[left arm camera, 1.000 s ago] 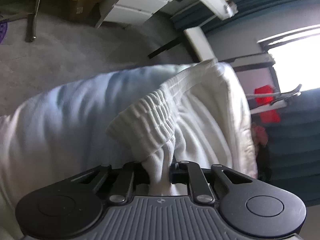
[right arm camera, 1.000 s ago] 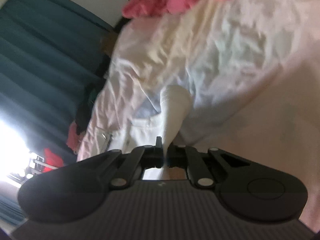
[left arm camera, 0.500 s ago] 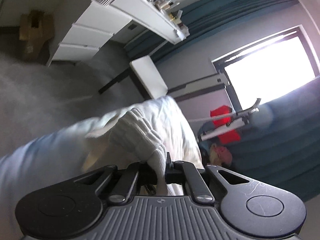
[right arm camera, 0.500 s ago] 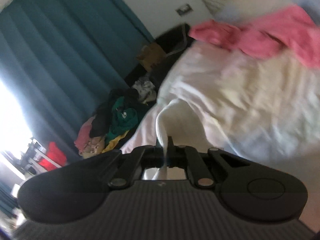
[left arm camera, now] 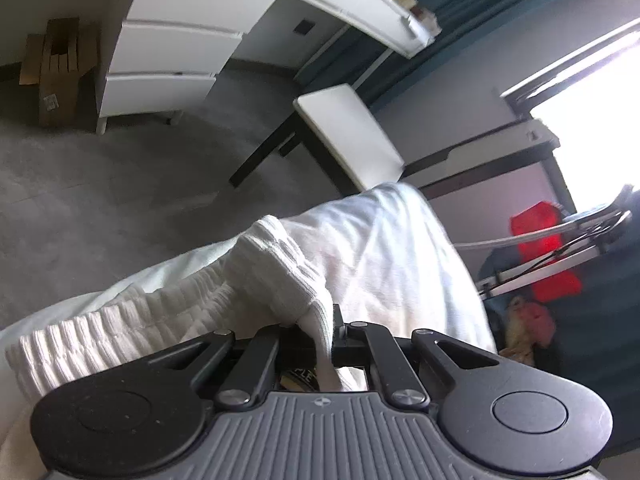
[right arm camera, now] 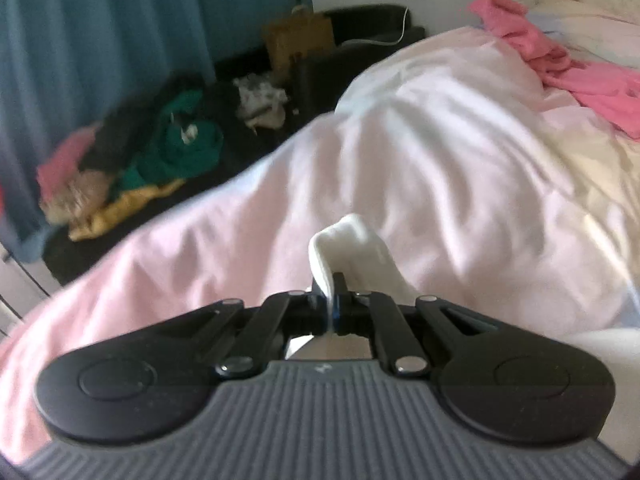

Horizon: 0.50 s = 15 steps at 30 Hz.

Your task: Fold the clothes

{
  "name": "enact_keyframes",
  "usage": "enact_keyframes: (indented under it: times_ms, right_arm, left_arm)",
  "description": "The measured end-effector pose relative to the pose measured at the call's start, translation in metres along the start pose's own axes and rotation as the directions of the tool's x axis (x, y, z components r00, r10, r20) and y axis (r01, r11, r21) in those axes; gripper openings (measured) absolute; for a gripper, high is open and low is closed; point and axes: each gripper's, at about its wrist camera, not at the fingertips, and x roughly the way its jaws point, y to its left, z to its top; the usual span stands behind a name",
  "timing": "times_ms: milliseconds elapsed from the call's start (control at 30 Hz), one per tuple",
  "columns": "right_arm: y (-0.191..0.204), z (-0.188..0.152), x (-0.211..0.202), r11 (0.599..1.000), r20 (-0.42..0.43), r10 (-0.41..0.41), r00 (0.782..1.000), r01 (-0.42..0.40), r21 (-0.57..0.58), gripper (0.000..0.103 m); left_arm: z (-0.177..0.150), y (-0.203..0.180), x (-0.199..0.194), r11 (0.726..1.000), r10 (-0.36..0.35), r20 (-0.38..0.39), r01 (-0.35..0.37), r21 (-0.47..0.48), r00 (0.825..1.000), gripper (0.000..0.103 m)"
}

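Observation:
In the left wrist view a white garment [left arm camera: 384, 256] with a ribbed elastic waistband [left arm camera: 132, 328] hangs lifted above the grey floor. My left gripper [left arm camera: 330, 328] is shut on the waistband's edge, and the cloth bunches over its fingers. Over in the right wrist view my right gripper [right arm camera: 330, 298] is shut on a small fold of the same white garment [right arm camera: 348, 240], held above the pale bed cover [right arm camera: 460, 152]. How the garment hangs between the two grips is hidden.
A white desk with drawers [left arm camera: 168, 60], a white chair seat [left arm camera: 348, 136] and cardboard [left arm camera: 56, 68] stand on the floor. A drying rack with a red item [left arm camera: 548, 248] is at the right. A pink garment [right arm camera: 560, 60] lies on the bed; a clothes pile [right arm camera: 152, 152] lies beside it.
Both grippers have swept sideways with the white garment in them. The left view now shows more floor and desk. The right view has rolled level and shows the bed's edge and the clothes pile.

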Motion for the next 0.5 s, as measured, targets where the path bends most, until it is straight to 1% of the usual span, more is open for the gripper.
enact_keyframes:
  times_ms: [67, 100, 133, 167, 233, 267, 300, 333, 367, 400, 433, 467, 500]
  right_arm:
    - [0.007, -0.003, 0.004, 1.000, 0.004, -0.017, 1.000, 0.017, -0.023, 0.007]
    - [0.007, -0.004, 0.003, 0.999, 0.007, -0.012, 1.000, 0.012, -0.036, 0.009]
    - [0.007, -0.005, 0.001, 0.999, 0.010, -0.007, 1.000, 0.007, -0.049, 0.009]
    - [0.007, -0.006, -0.001, 0.998, 0.013, -0.001, 1.000, 0.001, -0.060, 0.009]
    - [-0.003, -0.009, -0.010, 0.998, 0.014, 0.041, 0.999, -0.040, -0.038, 0.009]
    - [-0.008, -0.010, -0.015, 0.998, 0.013, 0.063, 0.998, -0.062, -0.024, 0.010]
    - [-0.018, -0.011, -0.021, 0.995, -0.007, 0.101, 0.995, -0.101, 0.019, 0.010]
    - [-0.028, -0.012, -0.027, 0.988, -0.025, 0.141, 0.990, -0.139, 0.064, 0.010]
    - [-0.037, -0.013, -0.033, 0.978, -0.041, 0.182, 0.983, -0.176, 0.108, 0.010]
    - [-0.048, -0.016, -0.042, 0.962, -0.051, 0.240, 0.970, -0.230, 0.149, 0.010]
    - [-0.058, -0.018, -0.052, 0.941, -0.059, 0.297, 0.953, -0.282, 0.189, 0.011]
    - [-0.069, -0.021, -0.061, 0.915, -0.064, 0.354, 0.933, -0.331, 0.229, 0.015]
    - [-0.079, -0.024, -0.070, 0.886, -0.067, 0.408, 0.910, -0.378, 0.269, 0.027]
  left_arm:
    - [0.000, 0.000, 0.007, 1.000, 0.017, -0.017, -0.017, 0.012, 1.000, 0.005]
    - [-0.001, 0.000, 0.008, 0.999, 0.021, -0.023, -0.020, 0.025, 1.000, 0.006]
    - [-0.002, -0.001, 0.007, 0.999, 0.022, -0.026, -0.021, 0.045, 0.999, 0.009]
    - [-0.004, -0.001, 0.003, 0.998, 0.014, -0.024, -0.013, 0.065, 1.000, 0.011]
    - [-0.008, -0.001, -0.006, 0.994, -0.003, -0.019, 0.005, 0.106, 1.000, 0.014]
    - [-0.011, -0.001, -0.010, 0.993, -0.017, -0.012, 0.018, 0.121, 1.000, 0.020]
    - [-0.014, -0.002, -0.014, 0.990, -0.031, -0.006, 0.031, 0.135, 1.000, 0.023]
    - [-0.018, -0.002, -0.019, 0.988, -0.046, 0.002, 0.045, 0.150, 0.999, 0.032]
    - [-0.024, -0.001, -0.029, 0.985, -0.068, 0.015, 0.064, 0.163, 0.998, 0.042]
    - [-0.031, -0.001, -0.038, 0.981, -0.089, 0.028, 0.083, 0.176, 0.996, 0.048]
    - [-0.038, 0.001, -0.048, 0.977, -0.111, 0.040, 0.101, 0.188, 0.993, 0.057]
    - [-0.048, 0.004, -0.059, 0.973, -0.128, 0.046, 0.117, 0.197, 0.991, 0.064]
    - [-0.057, 0.008, -0.070, 0.969, -0.146, 0.053, 0.133, 0.206, 0.988, 0.065]
